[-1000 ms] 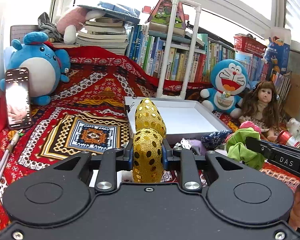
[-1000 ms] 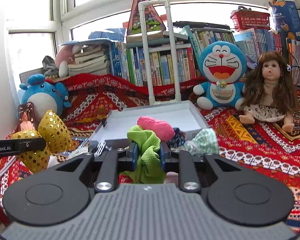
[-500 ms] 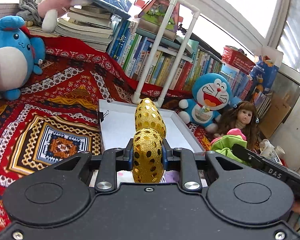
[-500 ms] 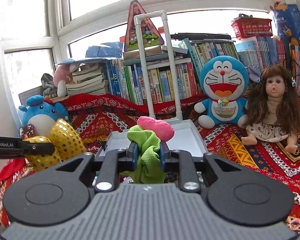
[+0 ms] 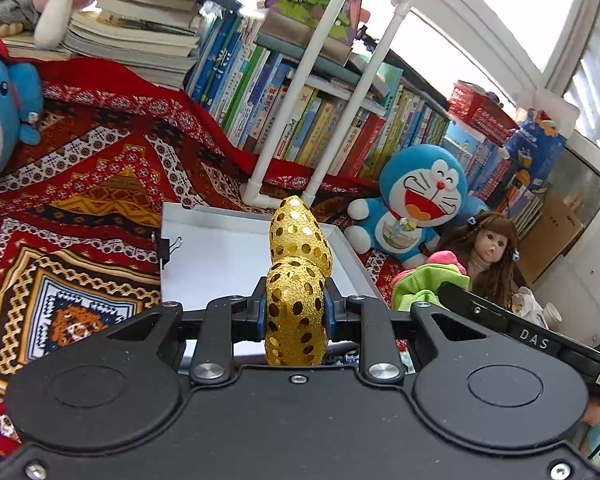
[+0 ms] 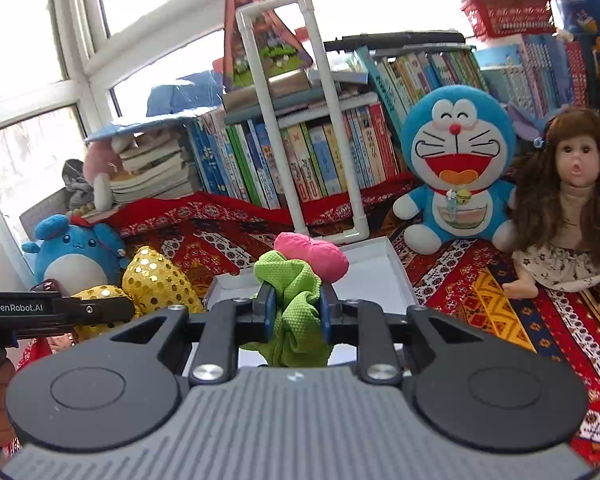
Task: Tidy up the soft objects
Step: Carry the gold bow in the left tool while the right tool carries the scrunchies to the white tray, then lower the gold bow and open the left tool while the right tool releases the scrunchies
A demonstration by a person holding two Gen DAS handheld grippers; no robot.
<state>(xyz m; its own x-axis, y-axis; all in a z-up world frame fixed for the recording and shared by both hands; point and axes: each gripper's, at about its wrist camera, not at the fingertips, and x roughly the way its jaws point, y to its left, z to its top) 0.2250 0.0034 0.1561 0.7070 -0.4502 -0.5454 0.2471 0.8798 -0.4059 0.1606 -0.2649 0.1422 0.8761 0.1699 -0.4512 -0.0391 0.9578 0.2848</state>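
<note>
Grippers both raised above white tray's [image 5: 236, 248] near edge: left gripper [image 5: 296, 308] pinching gold sequined scrunchie [image 5: 296, 280], right gripper [image 6: 296, 312] pinching green-and-pink scrunchie [image 6: 296, 280]; tray floor bare beyond.

Blue plush [image 5: 0, 112] cut by left edge; white tray [image 6: 380, 276] mostly hidden behind right gripper [image 6: 296, 308] (front rim unseen).

The gold sequined bow [image 5: 296, 280] is clamped upright between the left gripper [image 5: 295, 312] fingers, one lobe above the other, raised over the white tray [image 5: 220, 256]. The green scrunchie [image 6: 296, 304], with a pink stuffed piece [image 6: 314, 256] at its top, is bunched between the right gripper [image 6: 297, 312] fingers, in front of the tray.
</note>
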